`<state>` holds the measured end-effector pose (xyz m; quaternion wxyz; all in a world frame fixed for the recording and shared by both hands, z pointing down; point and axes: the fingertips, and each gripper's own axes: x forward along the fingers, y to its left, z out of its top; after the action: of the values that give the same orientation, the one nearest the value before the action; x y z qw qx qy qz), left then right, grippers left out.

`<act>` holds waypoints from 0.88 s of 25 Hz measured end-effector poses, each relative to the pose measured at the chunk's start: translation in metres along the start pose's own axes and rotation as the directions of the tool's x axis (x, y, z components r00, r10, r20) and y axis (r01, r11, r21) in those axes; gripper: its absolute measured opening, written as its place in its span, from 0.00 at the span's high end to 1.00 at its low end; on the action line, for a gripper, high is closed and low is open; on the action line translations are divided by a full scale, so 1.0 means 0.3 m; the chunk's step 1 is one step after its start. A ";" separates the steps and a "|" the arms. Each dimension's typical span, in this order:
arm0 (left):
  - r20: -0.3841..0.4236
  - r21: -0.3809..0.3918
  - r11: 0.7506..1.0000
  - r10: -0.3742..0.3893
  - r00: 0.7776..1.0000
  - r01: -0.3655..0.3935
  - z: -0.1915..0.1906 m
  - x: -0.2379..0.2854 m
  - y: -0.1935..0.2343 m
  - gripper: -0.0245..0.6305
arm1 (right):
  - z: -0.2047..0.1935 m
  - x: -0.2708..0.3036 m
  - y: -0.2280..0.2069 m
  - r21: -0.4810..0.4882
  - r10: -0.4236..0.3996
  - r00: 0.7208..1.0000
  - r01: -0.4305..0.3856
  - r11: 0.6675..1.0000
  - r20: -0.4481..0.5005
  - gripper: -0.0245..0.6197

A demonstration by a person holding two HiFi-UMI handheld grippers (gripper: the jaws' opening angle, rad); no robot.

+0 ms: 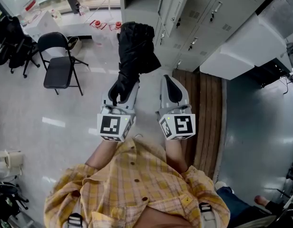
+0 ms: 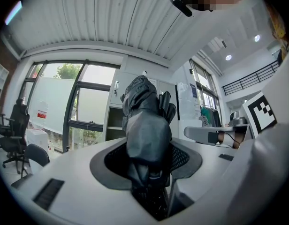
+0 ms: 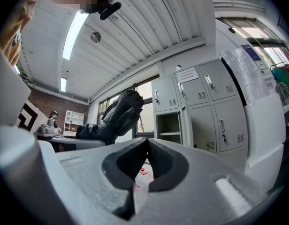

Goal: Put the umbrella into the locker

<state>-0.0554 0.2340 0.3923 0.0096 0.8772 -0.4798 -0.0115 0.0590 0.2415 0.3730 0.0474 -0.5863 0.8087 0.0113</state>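
Here, in the head view, the left gripper (image 1: 120, 91) has its fingers clamped on the near end of a black folded umbrella (image 1: 136, 46), which runs from the fingers toward 12 o'clock above the pale floor (image 1: 99, 87). The left gripper view shows the same grip: the bundled black fabric sits pinched between the dark pads. Just beside it, at 3 o'clock, the right gripper (image 1: 172, 87) points the same way. In its own view its fingers (image 3: 158, 161) are closed tip to tip with nothing between them. The grey lockers (image 1: 208, 13) stand at 1 o'clock of the grippers, well apart from the umbrella, and one open compartment (image 3: 169, 125) shows straight beyond the right fingers. A black folding chair (image 1: 58, 65) stands at 10 o'clock.
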 end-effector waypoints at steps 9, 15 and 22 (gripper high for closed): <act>-0.007 -0.007 1.000 -0.001 1.000 0.001 -0.022 0.232 0.068 0.66 | -0.012 0.202 -0.123 -0.012 -0.004 1.000 0.004 1.000 0.005 0.97; 0.004 -0.006 1.000 -0.004 1.000 0.004 0.005 0.398 0.190 0.66 | 0.002 0.428 -0.147 -0.024 0.014 1.000 -0.014 1.000 0.002 0.97; -0.022 -0.012 0.999 -0.040 0.999 0.040 0.021 0.645 0.351 0.66 | -0.003 0.703 -0.227 -0.022 -0.010 1.000 0.010 1.000 -0.005 0.97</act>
<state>-0.0398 0.0144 0.3868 0.0199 0.8867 -0.4619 -0.0046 0.0586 0.0205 0.3576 0.0388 -0.5908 0.8057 0.0185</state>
